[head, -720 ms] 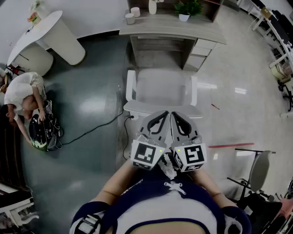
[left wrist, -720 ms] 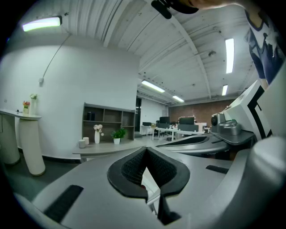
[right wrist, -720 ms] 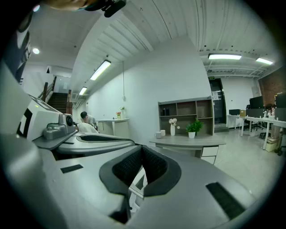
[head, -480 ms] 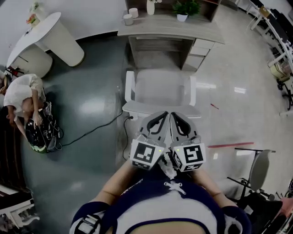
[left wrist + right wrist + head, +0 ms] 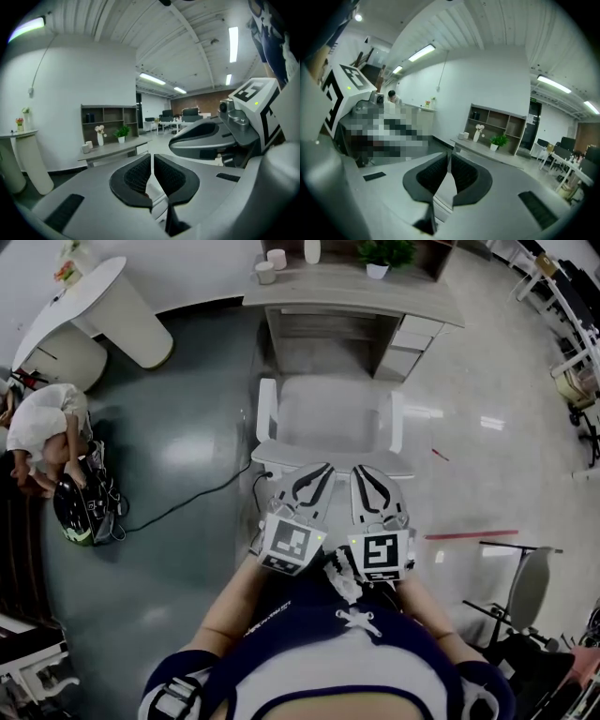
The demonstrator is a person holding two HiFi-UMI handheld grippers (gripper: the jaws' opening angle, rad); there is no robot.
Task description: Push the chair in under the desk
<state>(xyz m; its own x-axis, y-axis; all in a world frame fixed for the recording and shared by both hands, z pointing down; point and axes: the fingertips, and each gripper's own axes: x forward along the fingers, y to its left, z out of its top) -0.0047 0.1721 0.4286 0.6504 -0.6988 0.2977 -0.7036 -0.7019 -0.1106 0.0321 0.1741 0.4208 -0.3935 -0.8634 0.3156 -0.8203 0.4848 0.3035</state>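
Note:
A white chair (image 5: 333,418) stands pulled out in front of the grey wooden desk (image 5: 352,292), its seat facing the desk's knee space. My left gripper (image 5: 323,470) and right gripper (image 5: 361,472) sit side by side at the top edge of the chair's backrest, both shut with nothing between the pads. Whether the tips touch the backrest I cannot tell. In the left gripper view the shut left gripper (image 5: 152,161) points toward the desk (image 5: 115,150). The right gripper (image 5: 449,161) also points at the desk (image 5: 487,147), with a sliver of white chair (image 5: 445,187) below it.
A person (image 5: 42,432) crouches at the far left beside a dark helmet (image 5: 80,512). A black cable (image 5: 187,507) runs across the floor to the chair's left. A white rounded table (image 5: 94,306) stands at the back left. Another chair (image 5: 525,592) and red floor tape (image 5: 469,538) lie to the right.
The two grippers have drawn slightly apart and the left one has tilted leftward. The chair stands in about the same place. The crouching person has bent lower.

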